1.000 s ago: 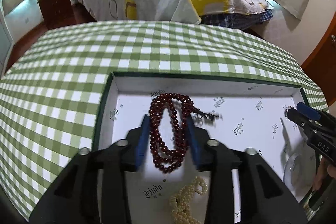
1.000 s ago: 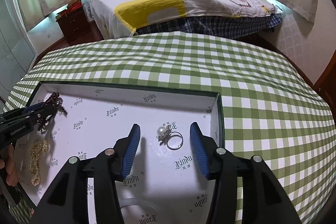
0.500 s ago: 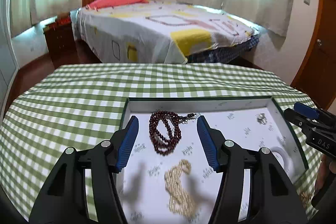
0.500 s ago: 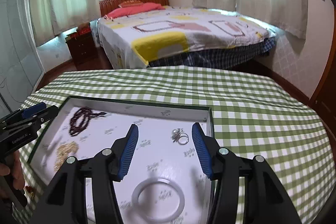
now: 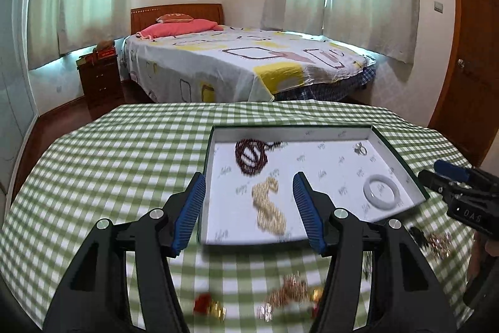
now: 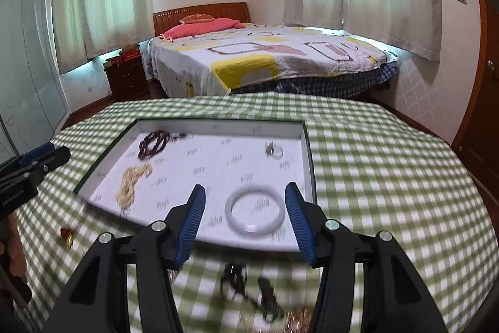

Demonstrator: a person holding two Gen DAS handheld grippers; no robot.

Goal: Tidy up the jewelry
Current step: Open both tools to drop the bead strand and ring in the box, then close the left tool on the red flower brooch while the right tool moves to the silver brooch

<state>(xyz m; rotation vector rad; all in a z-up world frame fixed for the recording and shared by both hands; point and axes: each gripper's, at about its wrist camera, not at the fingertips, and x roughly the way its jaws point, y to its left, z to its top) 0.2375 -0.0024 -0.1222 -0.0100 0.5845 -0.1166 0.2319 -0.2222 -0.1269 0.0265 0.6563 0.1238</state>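
Observation:
A white-lined tray [image 5: 397, 159] [image 6: 307, 145] sits on the green checked table. In it lie a dark red bead necklace [image 5: 251, 155] [image 6: 152, 144], a cream pearl strand [image 5: 269, 205] [image 6: 132, 180], a ring [image 5: 359, 149] [image 6: 274, 149] and a white bangle [image 5: 381, 192] [image 6: 255, 214]. My left gripper [image 5: 249, 205] is open and empty, held above the tray's near left edge. My right gripper [image 6: 243, 216] is open and empty, above the tray's near edge by the bangle. Loose jewelry lies on the cloth in front of the tray: gold and red pieces [image 5: 290, 292], dark pieces [image 6: 265, 292].
A bed [image 5: 249, 64] stands behind the table, with a wooden nightstand [image 5: 99, 77] to its left and a door [image 5: 467, 58] at the right. The right gripper shows at the right of the left wrist view [image 5: 461, 195]; the left gripper shows in the right wrist view [image 6: 28, 167].
Both grippers have pulled back and up from inside the tray. The whole tray and the loose jewelry in front of it have come into view. Both stay open and empty.

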